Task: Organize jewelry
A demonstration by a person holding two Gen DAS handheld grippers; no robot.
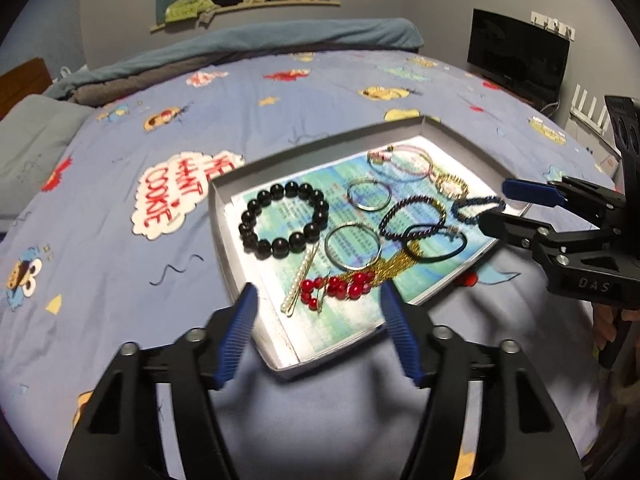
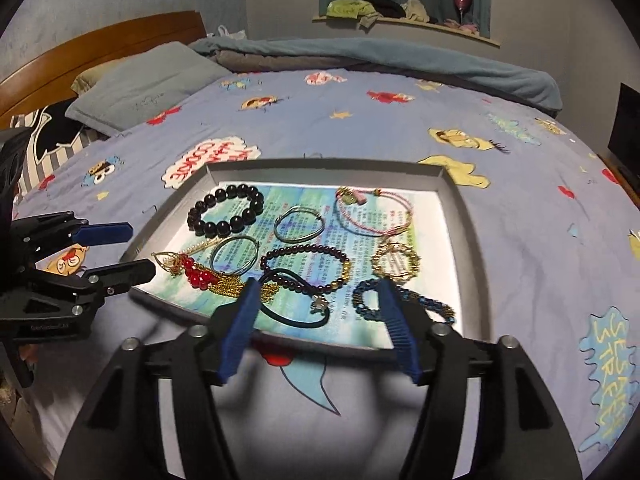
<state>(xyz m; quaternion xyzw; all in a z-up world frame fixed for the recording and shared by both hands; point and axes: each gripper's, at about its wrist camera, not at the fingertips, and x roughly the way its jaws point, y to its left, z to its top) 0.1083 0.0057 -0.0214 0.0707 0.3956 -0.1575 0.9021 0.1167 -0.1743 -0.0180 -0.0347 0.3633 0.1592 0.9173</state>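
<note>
A shallow grey tray lined with printed paper lies on the bed and holds several pieces of jewelry. A black bead bracelet is at its left. A red-bead and gold-chain piece lies at the near edge, beside a pearl hairpin. A blue bead bracelet sits at the right corner. My left gripper hangs open just above the red beads. My right gripper is open over a black hair tie and touches nothing.
The tray rests on a blue cartoon-print bedspread. A grey pillow and wooden headboard are at the far left, a folded blanket at the back. A dark screen stands to the right. A hand grips the right tool.
</note>
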